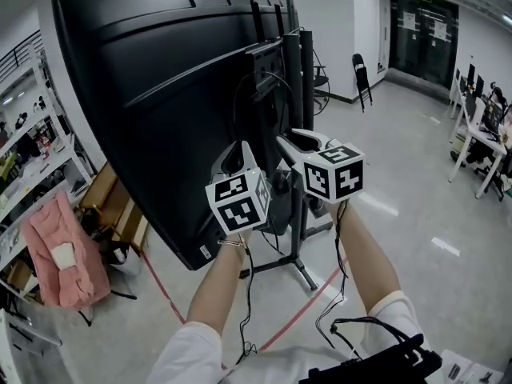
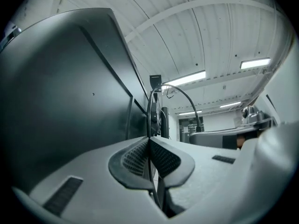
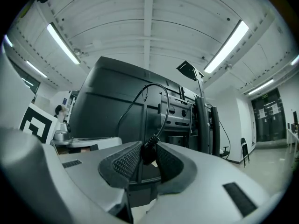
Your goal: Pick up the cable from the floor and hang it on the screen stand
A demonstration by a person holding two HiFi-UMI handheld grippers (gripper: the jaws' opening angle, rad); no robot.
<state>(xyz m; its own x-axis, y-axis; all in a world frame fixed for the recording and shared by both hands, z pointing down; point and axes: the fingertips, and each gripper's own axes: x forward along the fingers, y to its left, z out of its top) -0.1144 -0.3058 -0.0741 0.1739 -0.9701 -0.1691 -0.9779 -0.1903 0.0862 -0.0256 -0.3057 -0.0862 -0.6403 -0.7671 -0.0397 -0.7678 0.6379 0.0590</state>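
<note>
1. Grey polished floor (image 1: 416, 238) runs through an open workroom, with a red tape line (image 1: 308, 304) across it. At the far left stand cluttered shelves (image 1: 28, 146), and a pink cloth bundle (image 1: 62, 256) sits below them.
2. A large black screen (image 1: 160, 94) shows its back and leans toward the camera. It is fixed to a black screen stand (image 1: 306, 78), whose foot rests on the floor.
3. The left gripper (image 2: 149, 141) is raised in front of the screen's lower edge, with its marker cube (image 1: 238, 201) facing the camera. Its jaws are pressed together on a thin black cable (image 3: 167, 112), which runs up between the ribbed pads (image 2: 135, 157).
4. From there the cable rises in an arc in front of the stand and comes down to the right gripper (image 3: 148, 146), clear of the floor.
5. The right gripper is just beside the left one and near the stand's column, and it carries its own marker cube (image 1: 334, 172). Its jaws are partly closed and clamp the cable's thicker plug end (image 3: 149, 152) between their pads.
6. Dark cord trails below both forearms. It may be the same cable, though the head view does not show the link.
7. Farther right, a folding chair (image 1: 362, 74) stands by the wall, and white desks (image 1: 478, 138) line the room's edge.
</note>
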